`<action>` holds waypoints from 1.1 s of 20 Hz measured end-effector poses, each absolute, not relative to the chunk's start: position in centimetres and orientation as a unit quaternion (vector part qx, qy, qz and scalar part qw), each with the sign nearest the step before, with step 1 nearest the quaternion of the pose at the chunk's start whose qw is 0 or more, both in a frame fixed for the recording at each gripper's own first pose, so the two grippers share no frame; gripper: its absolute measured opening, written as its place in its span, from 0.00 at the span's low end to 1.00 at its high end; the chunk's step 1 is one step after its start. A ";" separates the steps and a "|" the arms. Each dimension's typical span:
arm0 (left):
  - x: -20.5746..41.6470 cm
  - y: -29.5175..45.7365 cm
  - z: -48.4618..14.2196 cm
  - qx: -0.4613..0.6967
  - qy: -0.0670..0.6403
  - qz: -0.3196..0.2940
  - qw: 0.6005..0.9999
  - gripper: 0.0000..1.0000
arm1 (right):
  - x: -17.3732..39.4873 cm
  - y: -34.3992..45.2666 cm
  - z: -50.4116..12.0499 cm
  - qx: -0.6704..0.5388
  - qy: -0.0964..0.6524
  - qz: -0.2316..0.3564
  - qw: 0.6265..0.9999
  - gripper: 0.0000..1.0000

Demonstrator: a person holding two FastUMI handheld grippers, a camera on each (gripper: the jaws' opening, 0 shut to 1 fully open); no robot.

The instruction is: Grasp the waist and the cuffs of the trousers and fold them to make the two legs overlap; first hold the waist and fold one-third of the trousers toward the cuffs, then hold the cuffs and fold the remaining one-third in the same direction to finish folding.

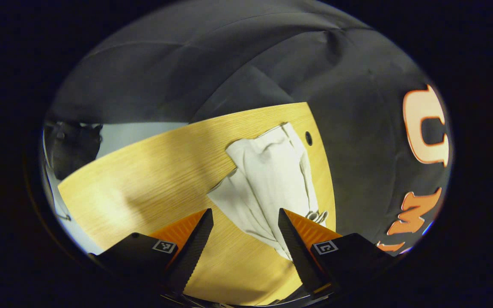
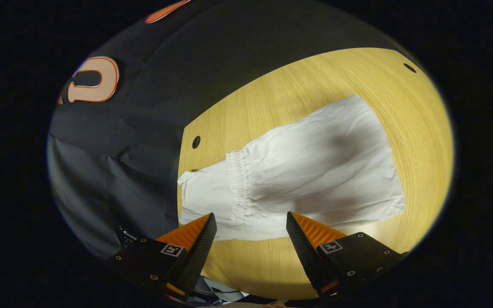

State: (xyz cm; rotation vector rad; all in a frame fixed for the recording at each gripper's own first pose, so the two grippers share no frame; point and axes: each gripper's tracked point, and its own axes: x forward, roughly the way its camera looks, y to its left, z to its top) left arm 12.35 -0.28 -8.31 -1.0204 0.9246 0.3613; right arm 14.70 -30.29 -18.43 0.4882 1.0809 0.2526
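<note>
trousers (image 2: 306,171): pale, partly folded, lying flat on the wooden table (image 2: 315,85); gathered waist band (image 2: 240,184) laid over the fabric, towards the left end in the right gripper view.
trousers, left gripper view (image 1: 268,184): rumpled, near the table's right edge, beside a small round hole (image 1: 308,138).
left gripper (image 1: 245,224): fingers spread wide, holding nothing, above the table just short of the cloth.
right gripper (image 2: 251,229): fingers wide apart, holding nothing, at the near edge of the trousers.
booth wall (image 2: 122,141): black cloth behind the table.
</note>
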 end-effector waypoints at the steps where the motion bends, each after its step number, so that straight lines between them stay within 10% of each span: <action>1: 12.7 -0.3 -8.6 -0.483 0.419 0.169 0.750 1.00 | 14.6 -30.8 -18.4 0.238 0.509 0.119 0.818 0.98; 16: 19.7 -1.3 -12.1 -0.452 0.427 0.149 0.769 0.94 | 14.7 -35.1 -19.0 0.304 0.516 0.091 0.796 0.98; 19: 20.6 -1.5 -12.7 -0.436 0.442 0.140 0.771 0.67 | 14.8 -35.6 -19.1 0.307 0.514 0.087 0.796 0.98; 21: 20.4 -2.6 -13.8 -0.449 0.448 0.148 0.759 0.14 | 14.5 -35.9 -19.2 0.308 0.513 0.084 0.797 0.98; 22: 21.0 -1.8 -13.5 -0.455 0.442 0.148 0.759 0.12 | 14.4 -36.1 -19.2 0.308 0.512 0.083 0.797 0.98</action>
